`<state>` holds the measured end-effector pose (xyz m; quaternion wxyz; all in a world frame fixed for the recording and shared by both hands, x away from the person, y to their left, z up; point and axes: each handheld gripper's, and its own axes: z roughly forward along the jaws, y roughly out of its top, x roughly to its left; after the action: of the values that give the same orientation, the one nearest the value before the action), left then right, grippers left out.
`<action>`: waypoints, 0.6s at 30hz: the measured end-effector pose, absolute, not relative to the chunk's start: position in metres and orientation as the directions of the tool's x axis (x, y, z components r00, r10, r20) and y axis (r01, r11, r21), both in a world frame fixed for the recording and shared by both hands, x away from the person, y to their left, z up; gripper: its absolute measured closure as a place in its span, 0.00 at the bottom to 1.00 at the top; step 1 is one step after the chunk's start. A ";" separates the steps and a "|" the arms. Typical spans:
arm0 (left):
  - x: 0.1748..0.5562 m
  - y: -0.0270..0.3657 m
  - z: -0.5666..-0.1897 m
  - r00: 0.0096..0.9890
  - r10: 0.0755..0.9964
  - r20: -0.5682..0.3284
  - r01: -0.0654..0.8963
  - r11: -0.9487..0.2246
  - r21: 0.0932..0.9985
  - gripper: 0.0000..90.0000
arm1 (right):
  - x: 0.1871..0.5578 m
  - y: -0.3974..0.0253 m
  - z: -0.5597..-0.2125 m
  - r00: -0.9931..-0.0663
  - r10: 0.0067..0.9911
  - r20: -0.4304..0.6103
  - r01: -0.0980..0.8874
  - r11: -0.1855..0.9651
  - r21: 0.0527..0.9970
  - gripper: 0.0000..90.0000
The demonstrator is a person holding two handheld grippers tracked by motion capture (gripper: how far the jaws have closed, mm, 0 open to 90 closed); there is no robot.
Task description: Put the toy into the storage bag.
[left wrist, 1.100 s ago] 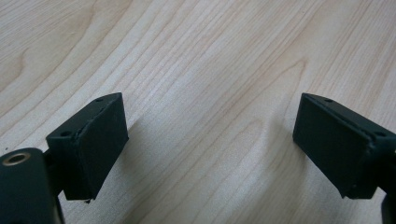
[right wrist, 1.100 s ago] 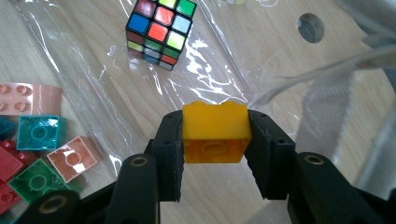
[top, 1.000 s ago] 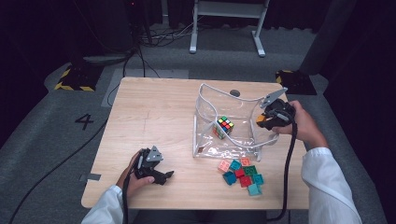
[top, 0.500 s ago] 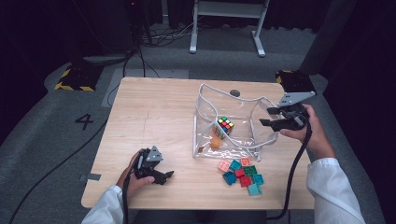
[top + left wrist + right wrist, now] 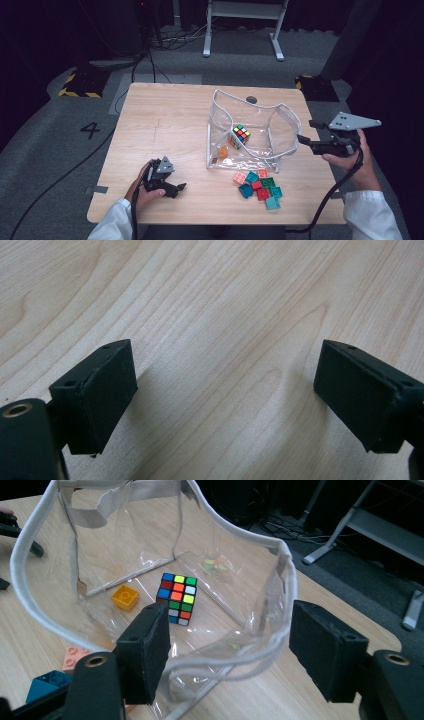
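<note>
The clear bag [image 5: 250,132] stood open-mouthed upward at the table's [image 5: 165,125] middle, holding a puzzle cube [image 5: 241,133] and an orange brick [image 5: 223,151]. Loose bricks [image 5: 260,186] lay just beside it. The right gripper [image 5: 306,141], jaws apart and empty, hovered by its rim; the left gripper [image 5: 176,189] rested open, well apart.

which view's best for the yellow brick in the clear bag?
Right gripper view: the yellow brick lies large on the floor of the clear bag, beside the puzzle cube, studs plain. In the high view it is a small orange blur behind plastic.
</note>
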<state>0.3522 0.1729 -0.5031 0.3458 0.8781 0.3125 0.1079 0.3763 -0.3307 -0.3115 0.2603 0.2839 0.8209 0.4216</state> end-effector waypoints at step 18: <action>0.352 0.173 -0.503 0.781 0.624 -0.026 0.474 -0.565 0.675 0.11 | 0.330 -0.353 -0.386 -0.719 0.685 -0.116 0.302 0.460 0.835 0.38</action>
<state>0.3521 0.1729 -0.5031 0.3459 0.8780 0.3126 0.1086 0.3298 -0.3528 -0.3861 0.2249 0.2994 0.8242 0.4248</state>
